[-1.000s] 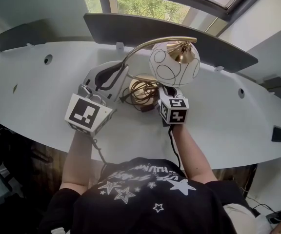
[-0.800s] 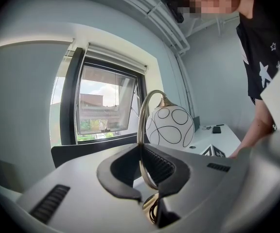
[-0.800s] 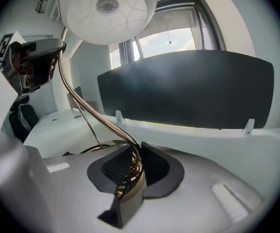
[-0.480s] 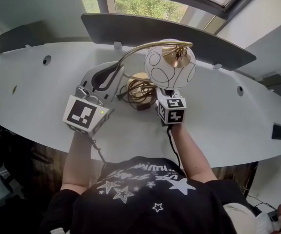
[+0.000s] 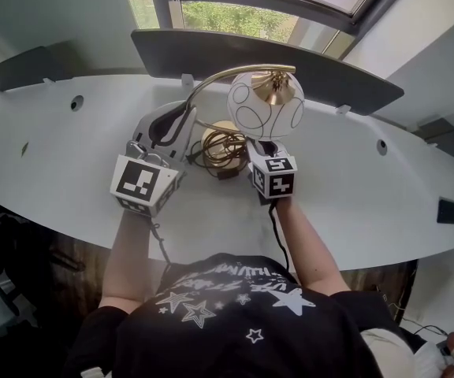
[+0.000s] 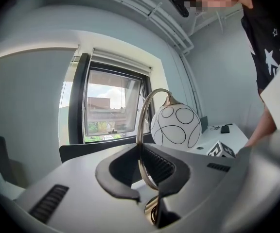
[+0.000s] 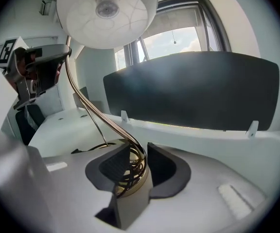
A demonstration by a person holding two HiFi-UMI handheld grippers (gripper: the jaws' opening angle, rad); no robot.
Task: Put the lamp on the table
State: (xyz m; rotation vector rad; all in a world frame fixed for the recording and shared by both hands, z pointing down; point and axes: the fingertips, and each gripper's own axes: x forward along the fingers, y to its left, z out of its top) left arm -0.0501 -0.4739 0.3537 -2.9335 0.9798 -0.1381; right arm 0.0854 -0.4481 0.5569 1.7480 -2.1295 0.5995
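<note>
The one real change in the last moment is at the right gripper (image 7: 134, 164): its jaws have just been opening, and they now stand apart on either side of the lamp's round gold base (image 7: 130, 181), which sits between them with its coil of cord (image 5: 213, 150) on top. From the right gripper view a sliver of space shows beside the right-hand pad; whether the other pad is brushing the rim I cannot say for sure, as the base hides that edge. Across the head views neither hand has shifted to speak of, and the lamp (image 5: 265, 107) stands where it stood a second ago, upright on the white table (image 5: 69, 156), a little back from its near edge and in front of the dark screen (image 5: 211, 46) below the window. The left gripper (image 6: 147, 176) has not changed at all; its jaws are shut tight on the curved brass stem (image 6: 141, 130) low down, with the white globe shade (image 6: 175, 126) hanging off the arch above and to the right. Read together, this looks like the letting-go stage — the base appears to be carrying the lamp's weight on the tabletop, so the placing itself is likely done, and the left grip is what steadies a top-heavy thing while the right one frees itself. What seems left is to draw the right jaws back without snagging the cord, then ease the left ones off the stem — gently, since a nudge there could tip the lamp.
</note>
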